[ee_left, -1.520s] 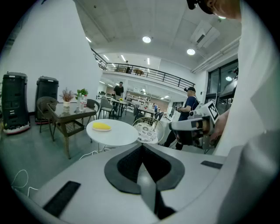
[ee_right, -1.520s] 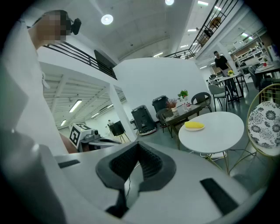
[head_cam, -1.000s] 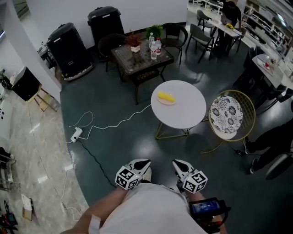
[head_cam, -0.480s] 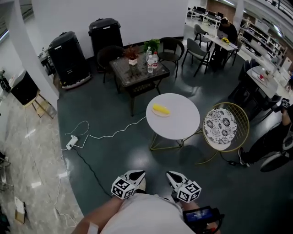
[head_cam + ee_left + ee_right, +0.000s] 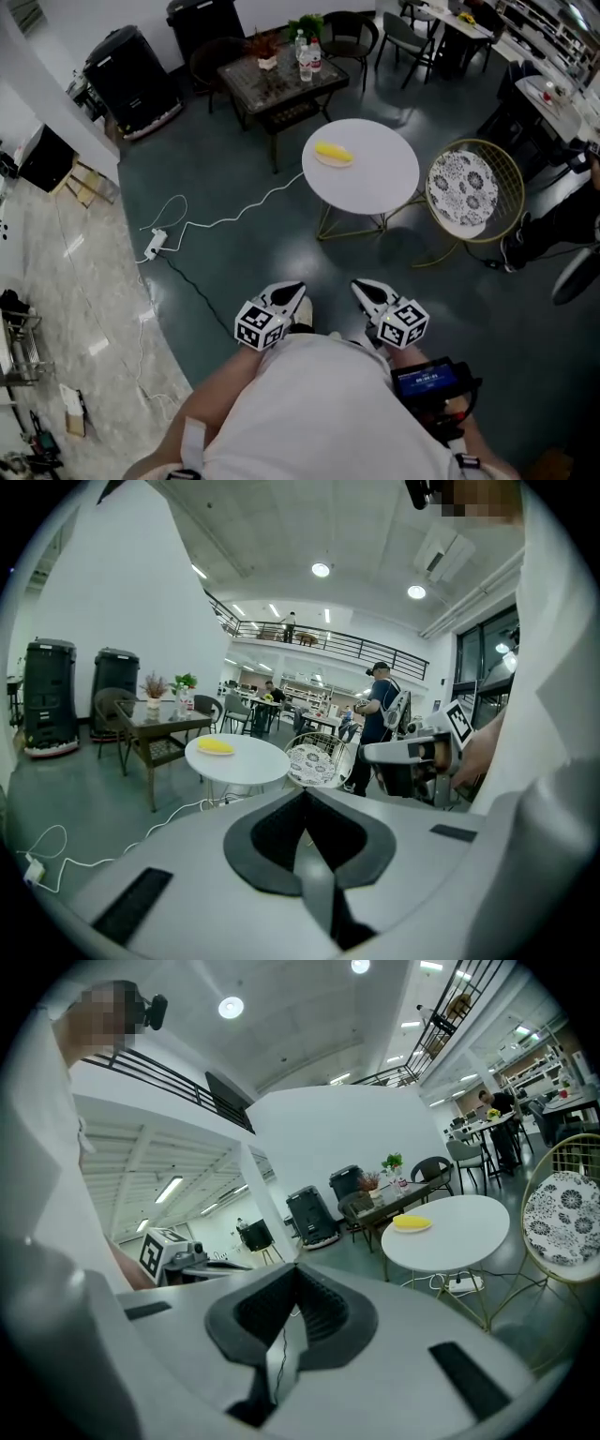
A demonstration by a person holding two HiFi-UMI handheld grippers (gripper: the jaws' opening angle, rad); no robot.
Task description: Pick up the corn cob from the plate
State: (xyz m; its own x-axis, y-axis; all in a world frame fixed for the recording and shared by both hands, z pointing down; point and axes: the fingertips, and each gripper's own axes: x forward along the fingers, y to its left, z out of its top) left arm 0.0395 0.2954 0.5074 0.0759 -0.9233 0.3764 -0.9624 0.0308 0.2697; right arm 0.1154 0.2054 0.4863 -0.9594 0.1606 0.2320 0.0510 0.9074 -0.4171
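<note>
The yellow corn cob point(image 5: 333, 152) lies on a small pale plate point(image 5: 348, 161) toward the far left of a round white table point(image 5: 375, 183). In the left gripper view the corn cob point(image 5: 216, 746) looks far off on the table point(image 5: 239, 764); the right gripper view also shows the corn cob point(image 5: 411, 1223) at a distance. Both grippers are held close to the person's body, well short of the table. My left gripper point(image 5: 292, 292) is shut and empty, its jaws meeting point(image 5: 305, 792). My right gripper point(image 5: 361, 287) is shut and empty too point(image 5: 298, 1268).
A gold-framed chair with a patterned cushion point(image 5: 472, 197) stands right of the table. Behind it is a dark glass table point(image 5: 281, 80) with bottles and plants. A white cable and power strip point(image 5: 155, 246) lie on the floor at left. A person point(image 5: 380, 724) stands beyond the chair.
The head view has swung, so the table and grippers sit higher in the picture. Both grippers stay shut near the body. The corn cob has not moved.
</note>
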